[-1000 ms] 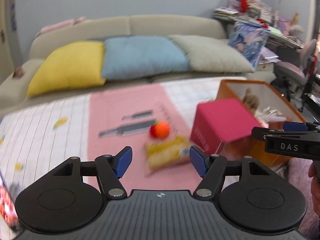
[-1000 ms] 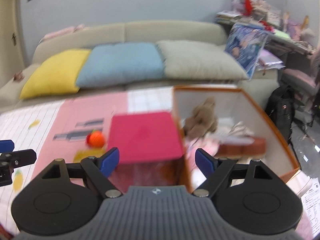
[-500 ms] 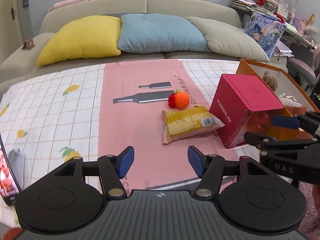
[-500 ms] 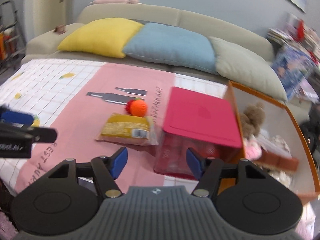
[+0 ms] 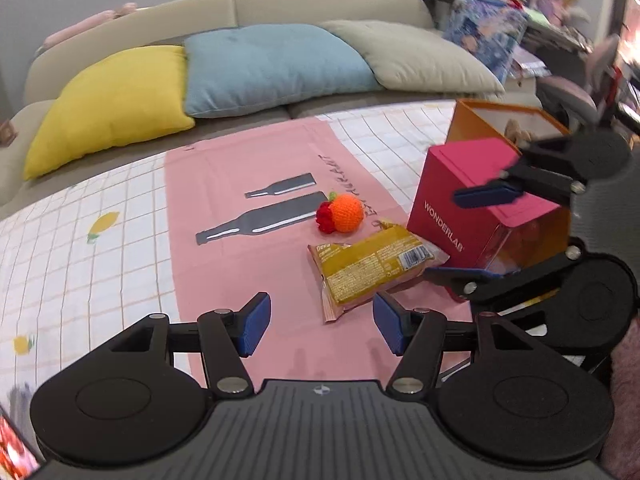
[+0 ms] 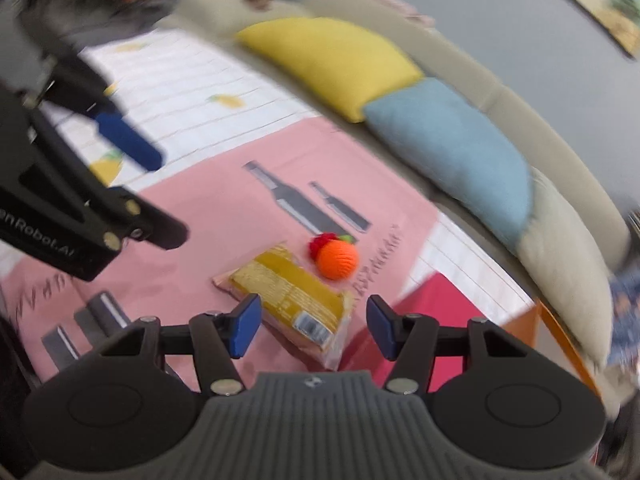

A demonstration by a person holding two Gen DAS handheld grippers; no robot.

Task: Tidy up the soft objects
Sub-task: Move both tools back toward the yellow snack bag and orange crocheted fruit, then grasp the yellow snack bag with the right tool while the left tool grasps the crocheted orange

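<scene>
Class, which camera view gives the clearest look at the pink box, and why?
The left wrist view. The pink box is sharp there, showing its lid, a side with lettering and a see-through lower part, partly crossed by the right hand-held gripper. The right wrist view is blurred and shows only a corner of it behind that gripper's fingers.

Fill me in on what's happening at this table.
A person holds a gripper in each hand, and both are open and empty. The right gripper hangs just over the yellow snack pack, which lies flat on the pink mat. The left gripper hovers near the pack's other end. The crochet orange sits just beyond the pack, the pink box beside it, and a plush toy is already in the orange bin. Nothing is gripped yet.
</scene>
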